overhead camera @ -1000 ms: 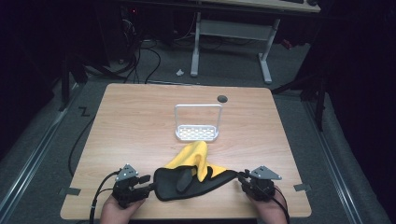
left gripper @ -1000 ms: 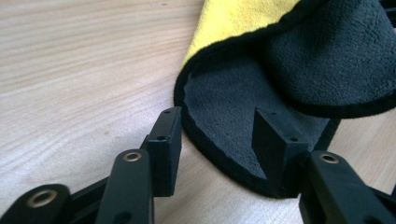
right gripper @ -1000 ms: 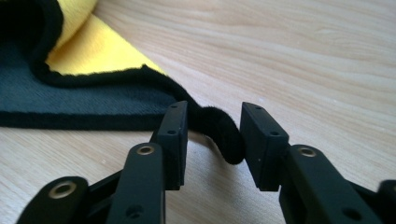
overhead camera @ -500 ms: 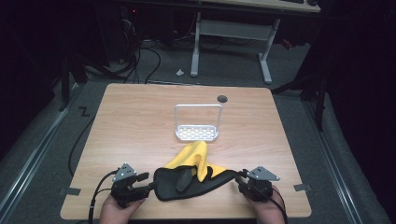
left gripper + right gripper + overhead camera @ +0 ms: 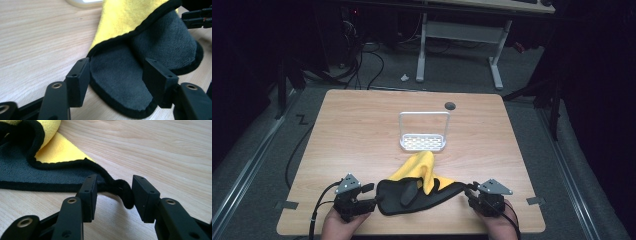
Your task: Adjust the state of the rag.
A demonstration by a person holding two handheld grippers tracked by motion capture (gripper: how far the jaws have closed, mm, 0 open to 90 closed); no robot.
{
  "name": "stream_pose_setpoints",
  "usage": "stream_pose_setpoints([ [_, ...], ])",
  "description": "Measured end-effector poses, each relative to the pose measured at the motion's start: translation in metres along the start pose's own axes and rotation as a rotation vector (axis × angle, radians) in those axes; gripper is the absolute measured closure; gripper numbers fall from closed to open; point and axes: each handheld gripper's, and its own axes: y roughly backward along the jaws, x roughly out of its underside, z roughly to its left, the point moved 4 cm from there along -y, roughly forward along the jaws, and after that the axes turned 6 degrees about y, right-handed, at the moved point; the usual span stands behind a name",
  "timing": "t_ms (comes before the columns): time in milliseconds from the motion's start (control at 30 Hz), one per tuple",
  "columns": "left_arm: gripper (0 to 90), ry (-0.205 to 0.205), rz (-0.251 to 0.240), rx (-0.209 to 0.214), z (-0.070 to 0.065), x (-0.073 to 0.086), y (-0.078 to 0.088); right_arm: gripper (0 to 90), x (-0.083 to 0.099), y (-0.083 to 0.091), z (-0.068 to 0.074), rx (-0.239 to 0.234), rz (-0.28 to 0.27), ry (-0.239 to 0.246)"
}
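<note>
A cloth (image 5: 412, 192), yellow on one face and dark grey on the other with black trim, lies crumpled on the wooden table (image 5: 362, 130) near its front edge. My left gripper (image 5: 372, 195) sits at the cloth's left end. Its jaws have just been opening and now stand wide apart around the rounded grey edge (image 5: 120, 85), with the pads clear of the fabric. My right gripper (image 5: 469, 192) is at the cloth's right end. Its jaws have also just been opening, and the black-trimmed corner (image 5: 123, 192) hangs loosely between them, unpinched.
A white wire rack (image 5: 423, 142) stands mid-table beyond the cloth, with a dark round hole (image 5: 450, 105) in the tabletop behind it. Bare wood lies left and right of the rack. A desk frame (image 5: 459, 35) and cables are on the floor past the far edge.
The left gripper's jaws have spread a little at the cloth's left end. Both hands and the cloth stay where they were.
</note>
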Motion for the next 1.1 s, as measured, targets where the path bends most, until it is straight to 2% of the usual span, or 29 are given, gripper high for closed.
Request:
stream_pose_setpoints([
  [200, 34.8, -0.026, -0.006, 0.079, -0.02, -0.014, -0.012, 57.0, 0.002, 0.005, -0.001, 0.013, -0.009, -0.007],
  [300, 34.6, -0.069, -0.003, 0.095, -0.032, -0.026, -0.023, 57.0, 0.002, 0.006, 0.001, 0.015, -0.013, -0.003],
  [467, 36.2, -0.116, -0.009, 0.079, -0.043, -0.048, -0.04, 56.7, -0.001, 0.006, 0.004, 0.005, -0.02, 0.002],
  [567, 48.6, -0.125, 0.03, 0.057, -0.045, -0.054, -0.051, 56.5, -0.003, 0.006, 0.009, -0.004, -0.023, 0.006],
  [633, 64.7, -0.118, 0.039, 0.043, -0.044, -0.056, -0.054, 56.4, -0.005, 0.005, 0.012, -0.011, -0.027, 0.014],
  [667, 76.3, -0.111, 0.034, 0.04, -0.044, -0.056, -0.053, 56.4, -0.008, 0.004, 0.017, -0.024, -0.033, 0.028],
  [700, 76.3, -0.107, 0.026, 0.038, -0.043, -0.056, -0.052, 56.4, -0.008, 0.004, 0.017, -0.024, -0.033, 0.028],
  [733, 80.3, -0.103, 0.022, 0.037, -0.041, -0.056, -0.049, 56.4, -0.01, 0.003, 0.023, -0.04, -0.039, 0.04],
  [800, 80.7, -0.093, 0.006, 0.033, -0.037, -0.054, -0.042, 56.4, -0.012, 0.003, 0.027, -0.056, -0.041, 0.042],
  [833, 80.9, -0.076, 0.001, 0.037, -0.034, -0.052, -0.038, 56.3, -0.014, 0.002, 0.031, -0.063, -0.046, 0.056],
  [967, 81.0, -0.055, -0.009, 0.04, -0.026, -0.045, -0.028, 55.9, -0.027, -0.005, 0.054, -0.121, -0.062, 0.094],
  [1033, 80.9, -0.042, -0.014, 0.048, -0.022, -0.04, -0.025, 55.8, -0.034, -0.011, 0.063, -0.122, -0.06, 0.12],
  [1100, 80.7, -0.031, -0.015, 0.055, -0.02, -0.037, -0.023, 55.9, -0.04, -0.018, 0.068, -0.133, -0.061, 0.125],
])
